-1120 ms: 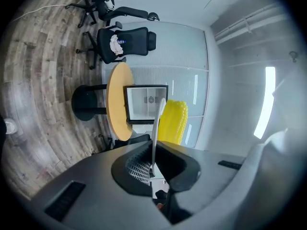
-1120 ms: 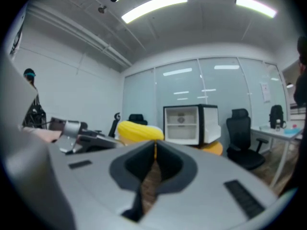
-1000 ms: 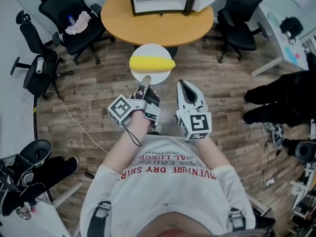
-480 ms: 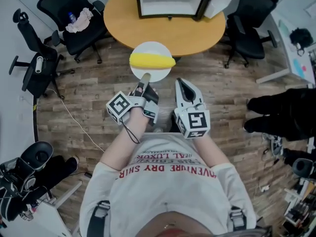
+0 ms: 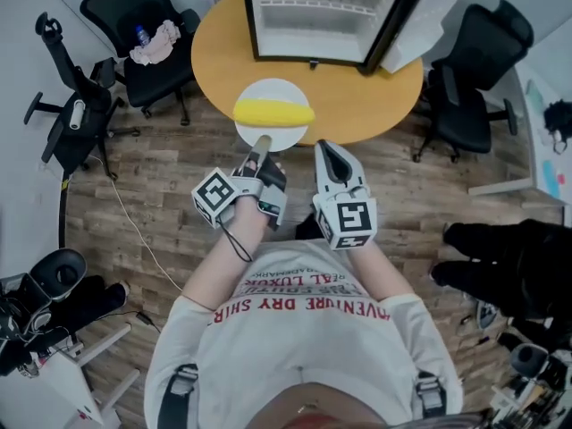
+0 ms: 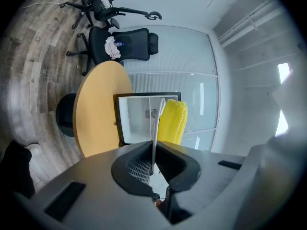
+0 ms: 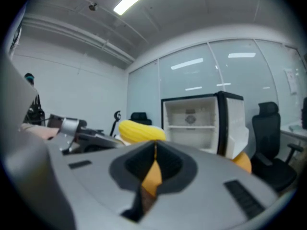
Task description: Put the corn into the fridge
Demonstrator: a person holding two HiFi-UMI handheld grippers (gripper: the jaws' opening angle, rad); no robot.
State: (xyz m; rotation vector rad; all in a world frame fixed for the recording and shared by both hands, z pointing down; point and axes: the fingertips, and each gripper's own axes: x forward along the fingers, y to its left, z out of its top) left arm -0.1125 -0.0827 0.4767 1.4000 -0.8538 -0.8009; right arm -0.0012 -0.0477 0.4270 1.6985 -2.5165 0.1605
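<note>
A yellow corn cob (image 5: 273, 112) lies across a white plate (image 5: 275, 136). My left gripper (image 5: 261, 143) is shut on the plate's near rim and holds it level at the edge of the round wooden table (image 5: 214, 43). In the left gripper view the plate (image 6: 157, 123) stands edge-on between the jaws, with the corn (image 6: 173, 121) beside it. The small fridge (image 5: 317, 16) stands open on the table, its door (image 5: 429, 21) swung to the right. My right gripper (image 5: 328, 150) is shut and holds nothing, just right of the plate. The right gripper view shows the corn (image 7: 139, 131) and the fridge (image 7: 192, 123) ahead.
Black office chairs stand left (image 5: 147, 47) and right (image 5: 478, 70) of the table, the left one with a cloth and a bottle on it. A person in black (image 5: 509, 262) stands at the right. A thin cable (image 5: 143, 235) runs over the wooden floor.
The table and the open fridge have come nearer and lower in the head view. The plate with the corn now overlaps the table's edge. Both grippers keep the same pose.
</note>
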